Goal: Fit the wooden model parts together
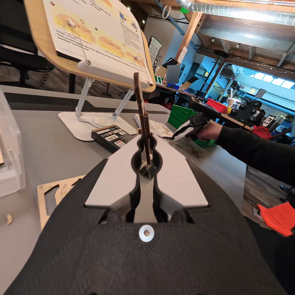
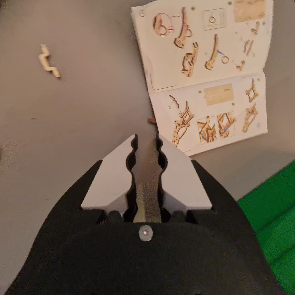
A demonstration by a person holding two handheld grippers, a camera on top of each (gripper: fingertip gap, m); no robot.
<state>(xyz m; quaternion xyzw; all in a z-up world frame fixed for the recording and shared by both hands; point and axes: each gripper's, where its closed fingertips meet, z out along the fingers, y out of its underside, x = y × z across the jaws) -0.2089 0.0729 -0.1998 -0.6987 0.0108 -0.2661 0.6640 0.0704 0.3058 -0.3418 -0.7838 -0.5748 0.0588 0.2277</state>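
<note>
The left tongs (image 1: 146,138) clench thin dark-edged wooden parts (image 1: 141,110) standing upright. The right tongs (image 2: 146,137) hang released over the smooth grey counter (image 2: 79,103) — a pale zigzag wooden piece (image 2: 48,61) lies well apart, beside a paper booklet (image 2: 207,76).

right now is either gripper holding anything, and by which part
The left gripper is shut on the lower end of a thin dark-edged wooden model part that stands upright. The right gripper is open, holding nothing.
</note>
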